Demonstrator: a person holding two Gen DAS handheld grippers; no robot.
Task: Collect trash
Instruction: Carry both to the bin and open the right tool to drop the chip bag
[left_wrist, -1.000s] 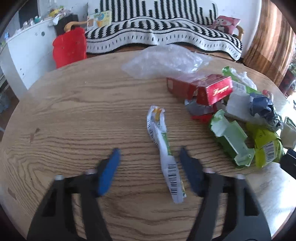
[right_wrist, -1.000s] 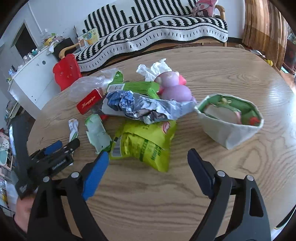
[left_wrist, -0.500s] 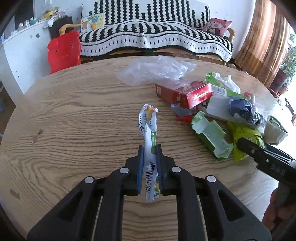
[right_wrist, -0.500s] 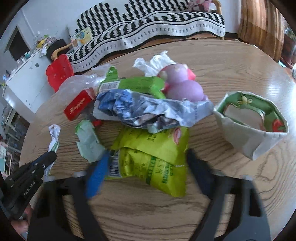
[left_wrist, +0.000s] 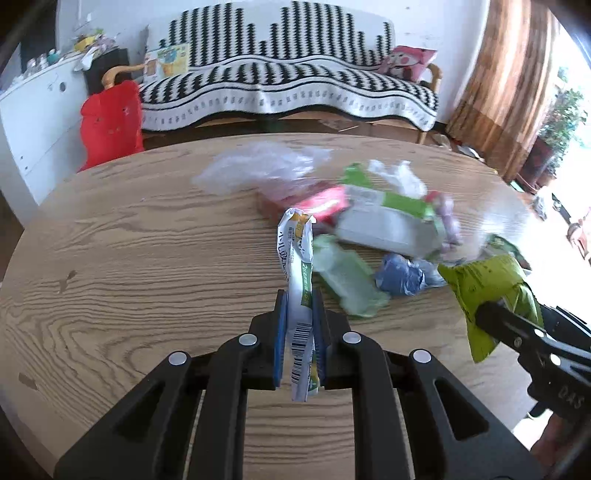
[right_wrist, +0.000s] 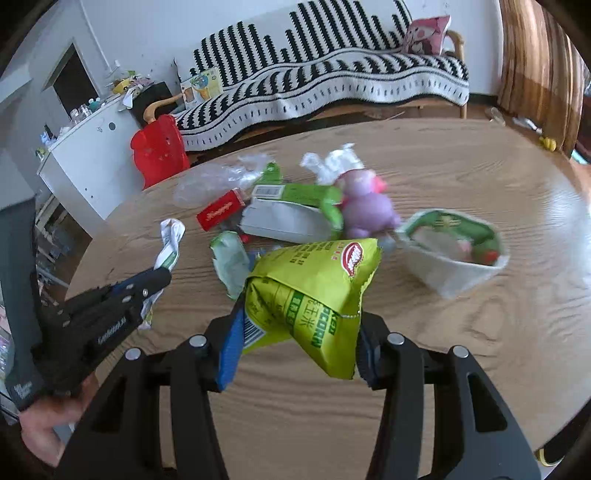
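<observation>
My left gripper (left_wrist: 299, 325) is shut on a long white-and-green wrapper (left_wrist: 295, 254), which stands up out of the pads above the round wooden table (left_wrist: 129, 240). In the right wrist view that gripper (right_wrist: 147, 284) sits at the left with the wrapper (right_wrist: 171, 236). My right gripper (right_wrist: 297, 347) has its jaws closing on a yellow-green chip bag (right_wrist: 314, 280). The bag is pinched between the pads and hangs clear of the tabletop. The left wrist view shows the same bag (left_wrist: 484, 280) at the right edge.
A trash pile lies mid-table: a red box (right_wrist: 220, 210), a white-green carton (right_wrist: 291, 218), a purple toy (right_wrist: 365, 206), a pale green wrapper (left_wrist: 343, 277), crumpled blue foil (left_wrist: 400, 275), a clear plastic bag (left_wrist: 258, 166). A paper bowl (right_wrist: 450, 269) stands to the right.
The left jaws closed on the wrapper lying on the table and lifted it. The right jaws narrowed around the chip bag and raised it off the table.
</observation>
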